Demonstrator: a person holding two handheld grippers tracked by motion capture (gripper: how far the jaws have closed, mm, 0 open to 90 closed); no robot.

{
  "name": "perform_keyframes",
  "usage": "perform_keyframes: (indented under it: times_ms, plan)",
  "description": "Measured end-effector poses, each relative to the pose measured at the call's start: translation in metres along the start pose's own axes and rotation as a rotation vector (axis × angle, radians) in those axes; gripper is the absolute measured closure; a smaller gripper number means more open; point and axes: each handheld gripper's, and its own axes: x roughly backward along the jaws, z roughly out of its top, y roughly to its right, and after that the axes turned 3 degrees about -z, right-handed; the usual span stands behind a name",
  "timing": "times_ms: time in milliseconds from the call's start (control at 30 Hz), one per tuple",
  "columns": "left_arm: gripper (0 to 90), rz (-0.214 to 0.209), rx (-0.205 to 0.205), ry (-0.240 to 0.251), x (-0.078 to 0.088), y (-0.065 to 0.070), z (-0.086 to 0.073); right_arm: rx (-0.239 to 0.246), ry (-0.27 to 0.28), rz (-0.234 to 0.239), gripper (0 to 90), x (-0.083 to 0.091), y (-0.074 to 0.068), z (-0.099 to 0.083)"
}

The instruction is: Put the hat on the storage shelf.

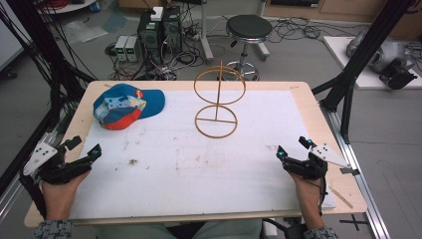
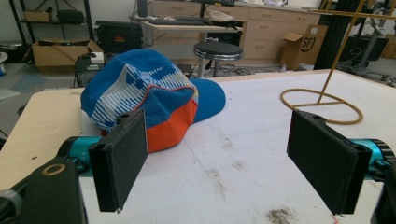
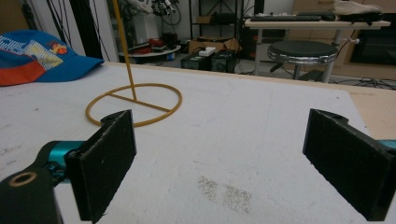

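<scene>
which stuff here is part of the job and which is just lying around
Job: cap; wire stand; left gripper and right gripper, both open and holding nothing.
Lying about: stool; computer boxes on the floor; cardboard box.

**Open mat up front, two obstacles at the back**

The white mat [image 1: 209,164] lies bare between the left gripper [image 1: 84,149] and the right gripper [image 1: 293,149], leaving a wide passage across the near table. Farther back, the blue and orange cap [image 1: 127,105] blocks the left side, and the upright wire ring stand [image 1: 218,99] rises mid-table. A free lane runs between them.
</scene>
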Motion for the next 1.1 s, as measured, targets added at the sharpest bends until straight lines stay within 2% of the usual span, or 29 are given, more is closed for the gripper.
perform_keyframes:
  times_ms: [167, 200, 300, 433, 533, 600, 633, 733, 800, 833, 1000, 1100]
  plan:
    - [20.8, -0.003, 0.007, 0.010, -0.001, -0.002, 0.003, 0.018, -0.003, 0.004, 8.7, -0.001, -0.001, 0.000]
    - [20.8, -0.008, 0.017, 0.013, -0.003, -0.004, 0.006, 0.038, -0.007, 0.005, 8.7, -0.001, -0.002, 0.000]
    - [21.9, -0.022, 0.034, 0.013, -0.006, -0.006, 0.013, 0.047, -0.014, 0.007, 8.7, 0.000, -0.003, 0.000]
    - [21.9, -0.032, 0.025, 0.030, -0.013, -0.008, 0.022, 0.064, -0.018, 0.012, 8.7, -0.001, -0.003, -0.001]
    - [21.9, -0.032, 0.010, 0.029, -0.019, -0.010, 0.025, 0.066, -0.022, 0.013, 8.7, -0.001, -0.003, -0.001]
    - [21.9, -0.026, 0.003, 0.031, -0.027, -0.013, 0.029, 0.075, -0.027, 0.012, 8.7, -0.002, -0.003, -0.001]
    - [21.9, -0.020, -0.007, 0.025, -0.035, -0.017, 0.034, 0.080, -0.024, 0.012, 8.7, -0.003, -0.003, -0.001]
    - [22.4, -0.008, -0.046, 0.022, -0.047, -0.022, 0.041, 0.083, -0.029, 0.012, 8.7, -0.003, -0.003, -0.001]
    - [22.7, -0.006, -0.052, 0.024, -0.051, -0.023, 0.044, 0.088, -0.033, 0.009, 8.7, -0.004, -0.002, -0.001]
    - [22.7, -0.011, -0.058, 0.026, -0.058, -0.026, 0.051, 0.087, -0.036, 0.009, 8.7, -0.004, -0.002, -0.002]
    - [24.8, -0.017, -0.083, 0.041, -0.072, -0.031, 0.064, 0.112, -0.032, 0.010, 8.7, 0.000, -0.003, -0.003]
    - [25.7, -0.030, -0.110, 0.083, -0.087, -0.038, 0.072, 0.086, -0.027, 0.007, 8.7, 0.008, 0.002, -0.004]
